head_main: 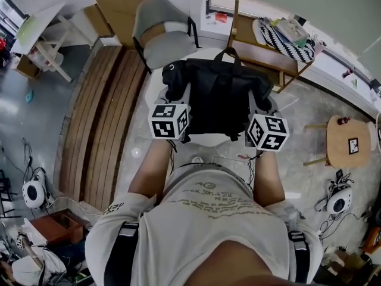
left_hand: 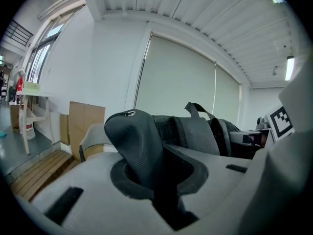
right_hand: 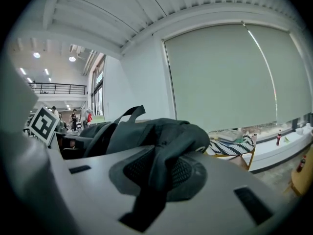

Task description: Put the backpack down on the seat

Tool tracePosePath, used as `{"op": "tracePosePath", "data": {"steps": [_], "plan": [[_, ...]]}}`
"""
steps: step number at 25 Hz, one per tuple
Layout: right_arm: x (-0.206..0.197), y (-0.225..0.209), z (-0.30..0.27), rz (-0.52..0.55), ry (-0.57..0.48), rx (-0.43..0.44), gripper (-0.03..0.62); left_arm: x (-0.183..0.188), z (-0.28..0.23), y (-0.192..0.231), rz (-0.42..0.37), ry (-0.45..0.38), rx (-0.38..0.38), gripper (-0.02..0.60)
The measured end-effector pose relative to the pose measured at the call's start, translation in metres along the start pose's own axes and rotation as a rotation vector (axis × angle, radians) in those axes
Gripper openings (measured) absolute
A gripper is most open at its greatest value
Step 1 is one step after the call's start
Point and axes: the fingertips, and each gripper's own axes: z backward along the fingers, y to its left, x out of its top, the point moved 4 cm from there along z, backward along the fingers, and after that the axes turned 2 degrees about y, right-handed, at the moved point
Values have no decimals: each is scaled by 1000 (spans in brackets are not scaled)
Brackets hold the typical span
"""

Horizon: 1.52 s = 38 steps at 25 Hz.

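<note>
A: Since each pair of jaws is clamped only on a fold of soft black material, what worries you?

B: The bite itself. The left gripper (left_hand: 146, 163) pinches a padded, mesh-faced strap end, and the right gripper (right_hand: 164, 173) pinches a bunched fold of the same stuff. Neither holds anything stiff. I judge that a fold could creep out on one side, and the backpack (head_main: 217, 97) would then swing from the other.

A: Where is it now?

B: It is held between the two grippers in front of the person, over the white seat (head_main: 205, 140). A grey chair (head_main: 166, 46) stands beyond it. From above I cannot tell whether its bottom touches the seat.

A: Anything else?

B: The seat looks rounded and hardly wider than the bag. Released off-centre, the bag may slump over the rim. A slack strap could also catch in a jaw as it opens and drag the bag back.

A: And the bag's look?

B: It is black, soft and sagging, with little shape of its own. Its top handle (head_main: 229, 53) arches up at the far end, and the padded shoulder straps (left_hand: 198, 131) lie along its upper side.
</note>
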Motion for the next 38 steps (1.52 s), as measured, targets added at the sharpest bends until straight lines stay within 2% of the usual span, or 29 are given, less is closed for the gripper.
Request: {"op": "tracePosePath", "data": {"steps": [4, 9, 18, 26, 32, 36, 38], "plan": [[-5, 3, -28, 0, 40, 20, 71, -4, -16, 22, 33, 29, 2, 74], [-16, -15, -67, -1, 91, 58, 71, -18, -50, 35, 91, 78, 13, 74], [-62, -52, -164, -1, 280, 177, 72, -64, -126, 71, 212, 209, 106, 74], [-139, -86, -250, -57, 446, 229, 72, -132, -202, 103, 297, 337, 158, 75], [-209, -92, -344, -122, 533, 221, 71, -193, -274, 168, 361, 398, 153, 77], [-257, -100, -377, -161, 584, 190, 69, -237, -309, 189, 365, 448, 135, 77], [-279, -104, -391, -172, 605, 176, 70, -257, -326, 197, 343, 476, 145, 77]]}}
